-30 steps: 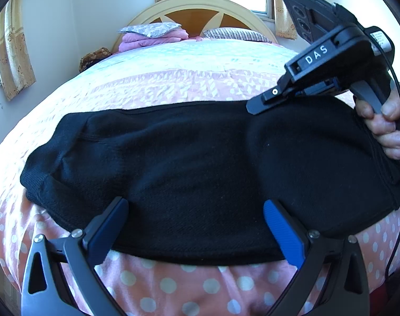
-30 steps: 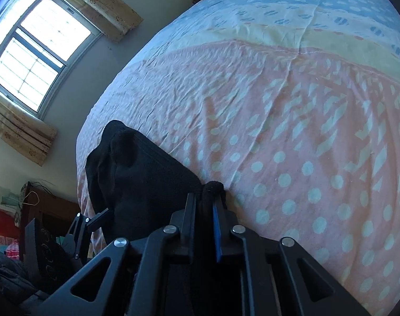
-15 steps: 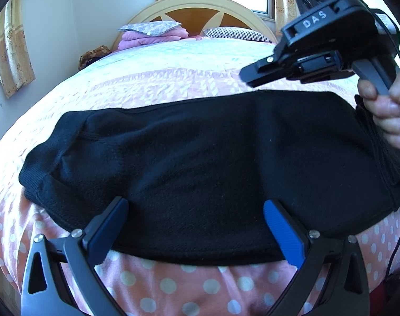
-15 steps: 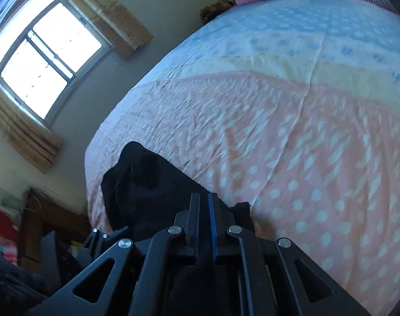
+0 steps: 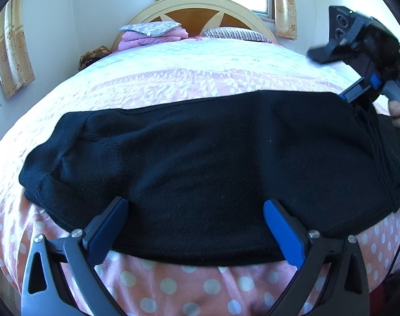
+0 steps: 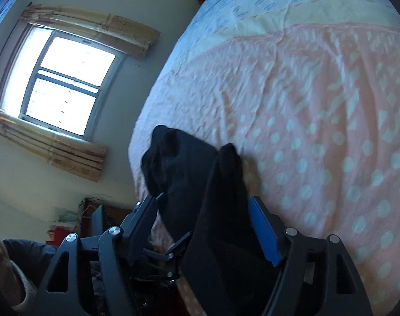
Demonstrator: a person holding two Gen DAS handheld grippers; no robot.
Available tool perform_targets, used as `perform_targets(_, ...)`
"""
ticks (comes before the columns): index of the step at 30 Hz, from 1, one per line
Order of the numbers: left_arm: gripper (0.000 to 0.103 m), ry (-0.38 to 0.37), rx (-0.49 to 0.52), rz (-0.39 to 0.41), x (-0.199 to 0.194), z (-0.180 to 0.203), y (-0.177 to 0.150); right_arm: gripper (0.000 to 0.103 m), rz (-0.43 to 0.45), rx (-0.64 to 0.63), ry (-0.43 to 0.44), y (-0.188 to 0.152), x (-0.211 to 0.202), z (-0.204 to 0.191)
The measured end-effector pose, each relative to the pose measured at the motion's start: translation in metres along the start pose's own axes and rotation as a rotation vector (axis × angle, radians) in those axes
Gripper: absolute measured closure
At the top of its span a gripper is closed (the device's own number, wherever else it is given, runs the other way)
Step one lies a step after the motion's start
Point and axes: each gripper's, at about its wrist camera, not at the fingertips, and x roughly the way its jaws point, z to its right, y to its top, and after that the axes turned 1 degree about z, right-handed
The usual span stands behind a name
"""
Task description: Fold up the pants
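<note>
Pants (image 5: 200, 155) lay folded across the bed (image 5: 200, 79), thick, soft knit, floppy, so I'd grab hems. Left gripper (image 5: 194, 223) sat spread wide at the near edge; right gripper (image 6: 202, 218) was spread too, cloth draped between its fingers.

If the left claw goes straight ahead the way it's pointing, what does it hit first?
Most likely the black knit pants, spread flat across the pink polka-dot bedspread right ahead of the open left claw; depth is unclear.

Bright window (image 6: 63, 89) glare, fisheye-warped edges
</note>
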Motion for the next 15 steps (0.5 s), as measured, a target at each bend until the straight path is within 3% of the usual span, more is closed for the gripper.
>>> perform_targets(2,0.000,0.002,0.001,-0.001,0.001,0.001,0.001,0.030,-0.028,-0.017,0.065,-0.003,0.001,-0.007)
perform_targets(10,0.000,0.001,0.001,0.002,0.003,0.003,0.004,0.030,-0.217,-0.230,-0.120,-0.020,0.029,-0.035)
perform_targets(12,0.000,0.002,0.001,0.003,0.003,0.003,0.003,0.030,-0.214,-0.242,-0.173,-0.018,0.037,-0.036)
perform_targets(15,0.000,-0.001,0.000,0.003,0.003,0.003,0.002,0.029,-0.221,-0.160,-0.033,-0.008,0.052,-0.030)
